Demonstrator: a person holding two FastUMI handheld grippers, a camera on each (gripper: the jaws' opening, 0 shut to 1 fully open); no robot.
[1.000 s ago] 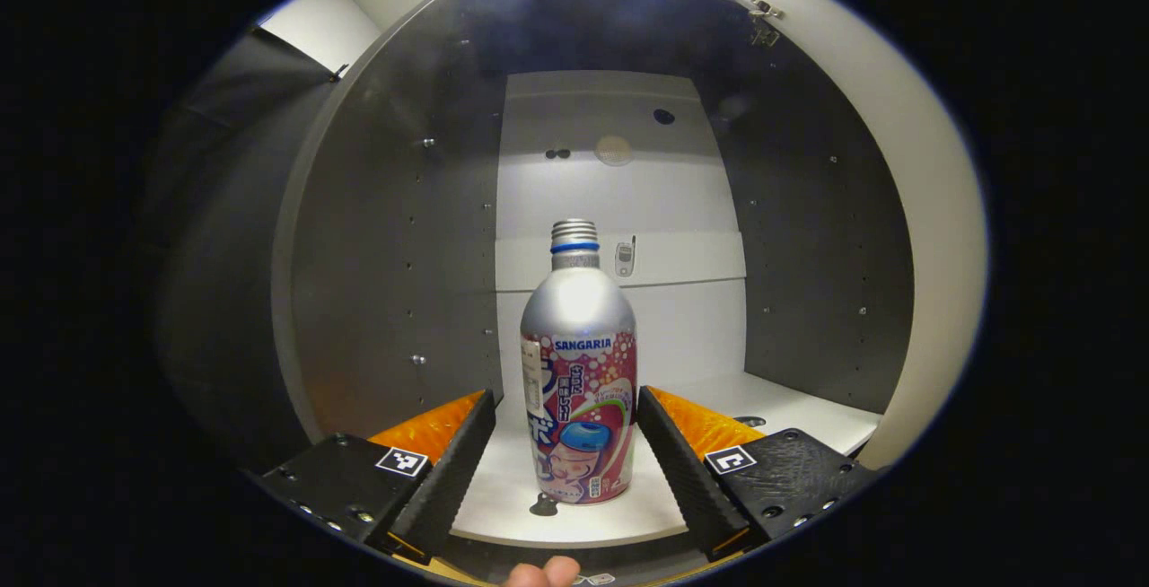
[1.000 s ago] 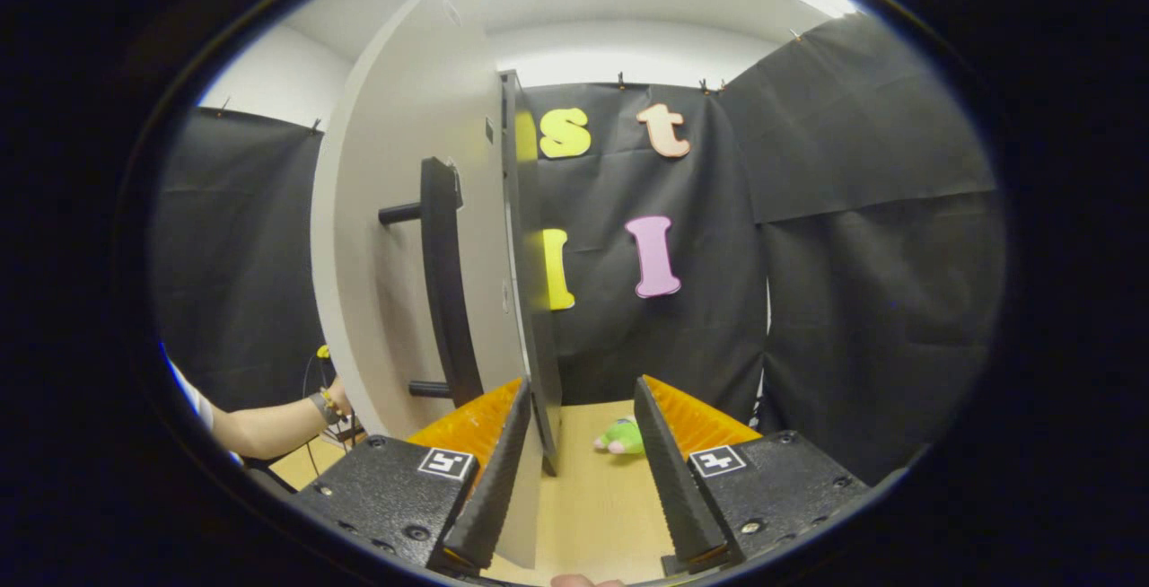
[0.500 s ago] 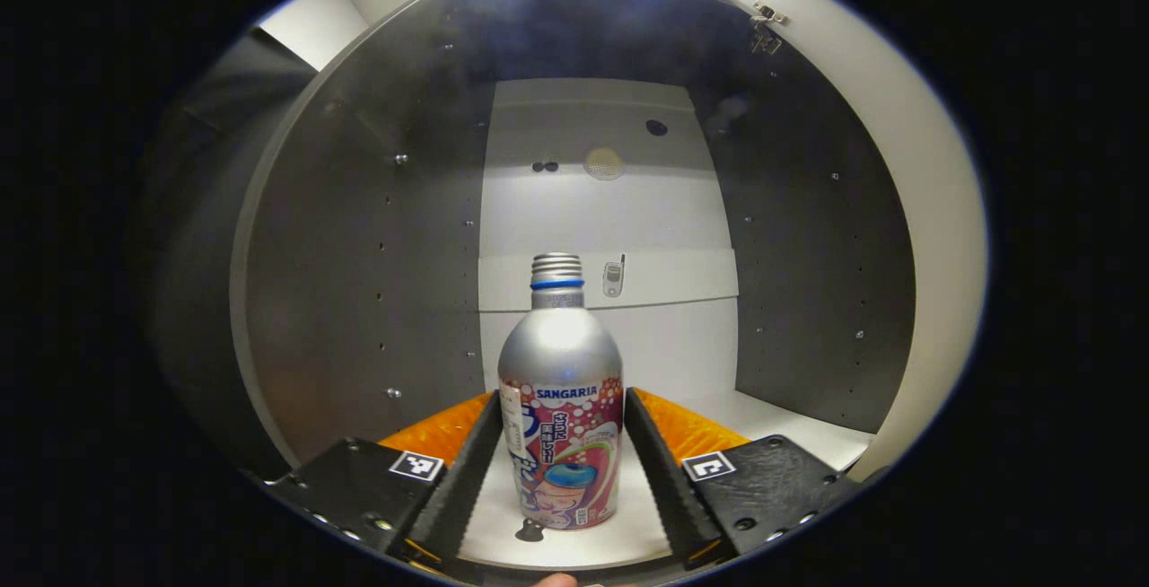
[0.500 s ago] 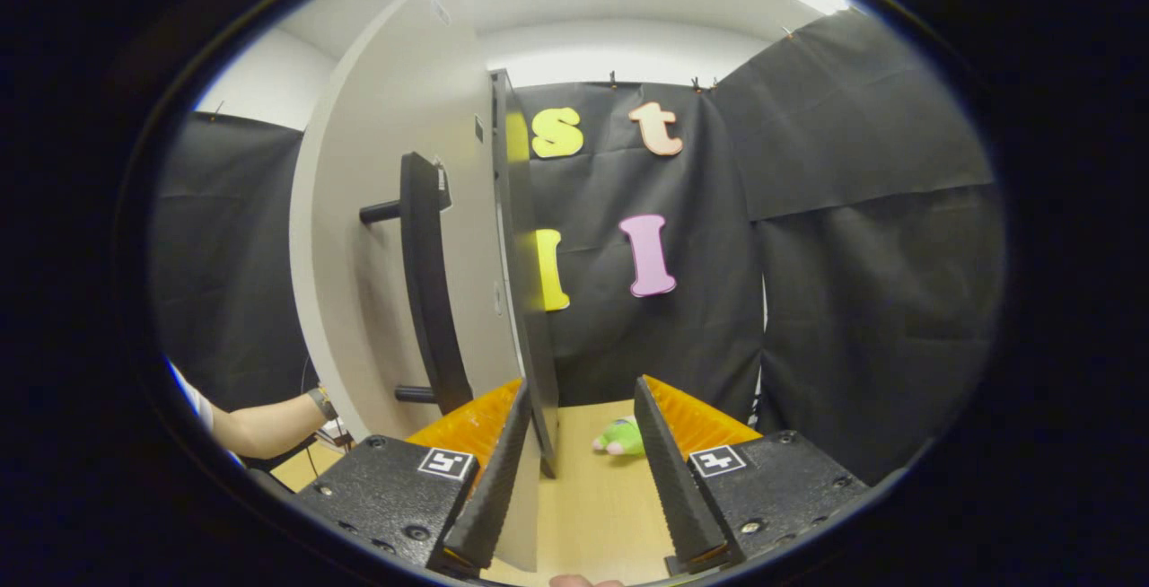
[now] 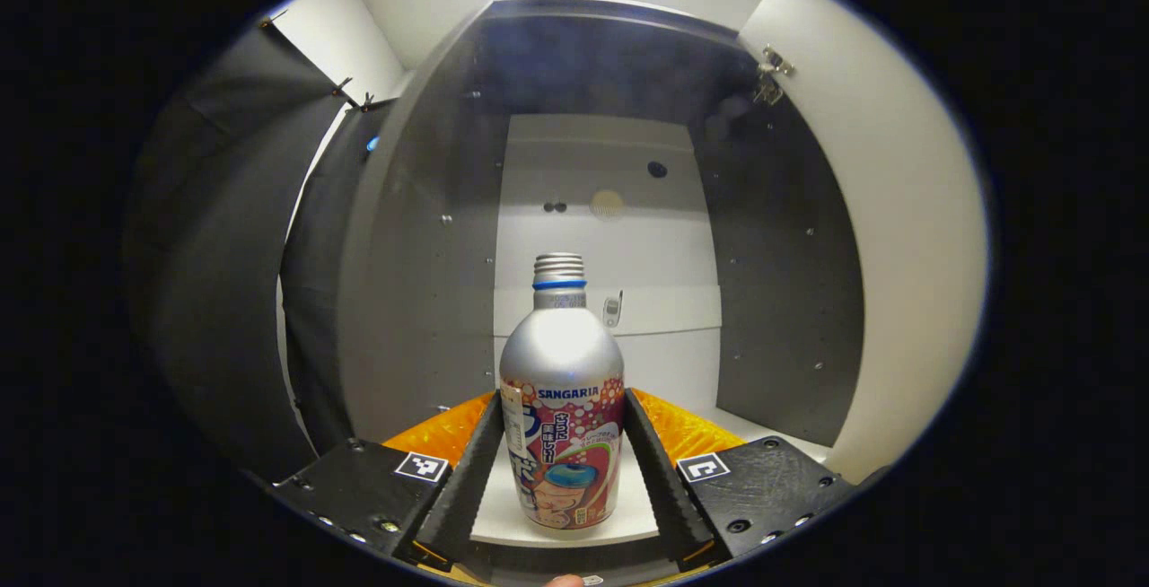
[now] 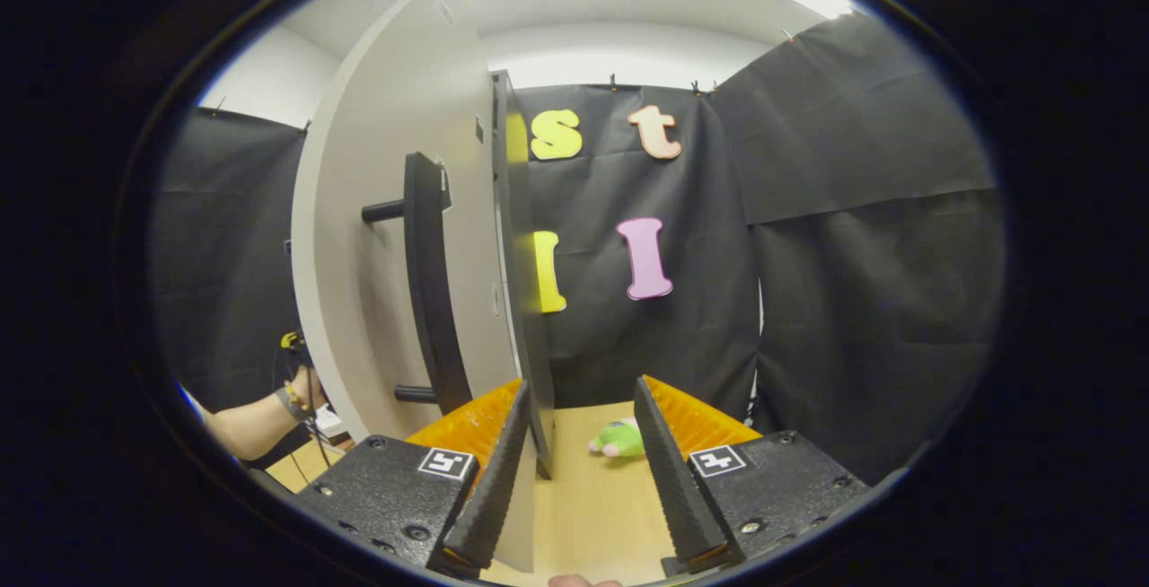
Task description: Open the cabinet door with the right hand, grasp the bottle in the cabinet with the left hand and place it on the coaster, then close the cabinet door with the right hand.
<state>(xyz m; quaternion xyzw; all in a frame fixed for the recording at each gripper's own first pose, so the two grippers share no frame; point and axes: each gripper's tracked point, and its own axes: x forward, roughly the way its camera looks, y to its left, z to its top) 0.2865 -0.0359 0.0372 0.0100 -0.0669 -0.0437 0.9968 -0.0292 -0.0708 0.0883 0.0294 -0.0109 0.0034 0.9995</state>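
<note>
Since a second ago, my left fingers have closed in from wide apart until both press the sides of the bottle [image 5: 562, 430], and the cabinet [image 5: 431, 264] now sits farther back in the left gripper view. My left gripper [image 5: 561, 470] clamps the bottle low on its printed body; it stands upright between the fingers, its base at the front edge of the white shelf [image 5: 628, 506], though I cannot tell whether it has lifted off.

In the right gripper view, a person's forearm [image 6: 256, 421] shows far left of my fingers. My right gripper [image 6: 579, 479] stands wide, and the bottom edge of the open cabinet door [image 6: 395, 237] passes between the fingers, close to the left one. Its dark handle [image 6: 429, 291] is above that finger. Ahead, nearer the right finger, a green toy [image 6: 619, 437] lies on the wooden table [image 6: 592, 515].
</note>
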